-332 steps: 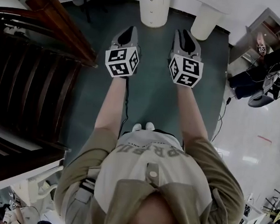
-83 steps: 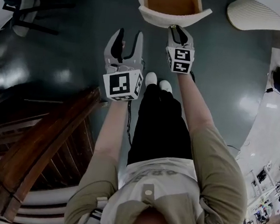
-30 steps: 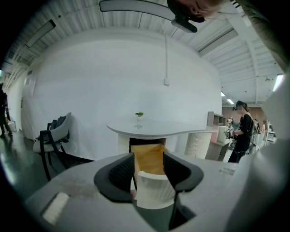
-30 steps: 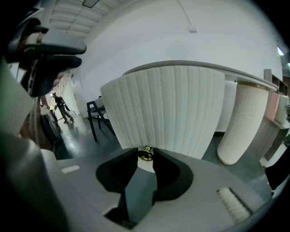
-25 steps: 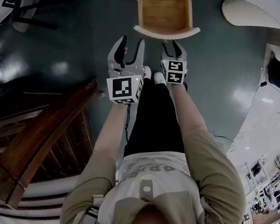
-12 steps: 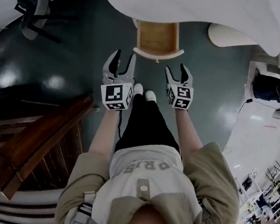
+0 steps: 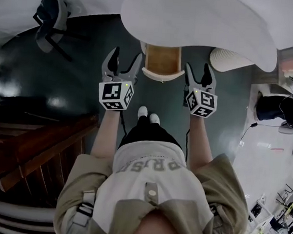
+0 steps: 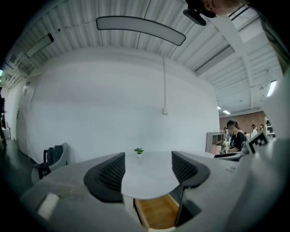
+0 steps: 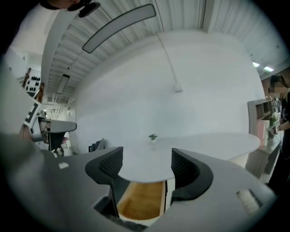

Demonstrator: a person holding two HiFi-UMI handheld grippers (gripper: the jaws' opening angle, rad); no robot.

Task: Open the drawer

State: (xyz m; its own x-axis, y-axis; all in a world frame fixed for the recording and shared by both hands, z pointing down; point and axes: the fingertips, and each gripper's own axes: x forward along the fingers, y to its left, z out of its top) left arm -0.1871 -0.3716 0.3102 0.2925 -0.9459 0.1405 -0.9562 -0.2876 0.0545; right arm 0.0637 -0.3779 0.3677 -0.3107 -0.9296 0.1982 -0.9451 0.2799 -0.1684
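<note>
Your left hand-held gripper (image 8: 148,159) has just been opening, and its jaws stand wide apart with nothing between them. Beyond them lies the white counter (image 8: 149,186) with a small plant (image 8: 138,151) at its far side. The drawer (image 8: 156,213) stands open beneath its near edge.

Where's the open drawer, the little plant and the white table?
drawer (image 7: 162,60), head view, its wooden bottom.
plant (image 8: 138,151), left gripper view, its green leaves.
table (image 7: 206,20), head view, bare white top.

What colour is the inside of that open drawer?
The drawer is honey-brown wood inside, clearest in the right gripper view.
</note>
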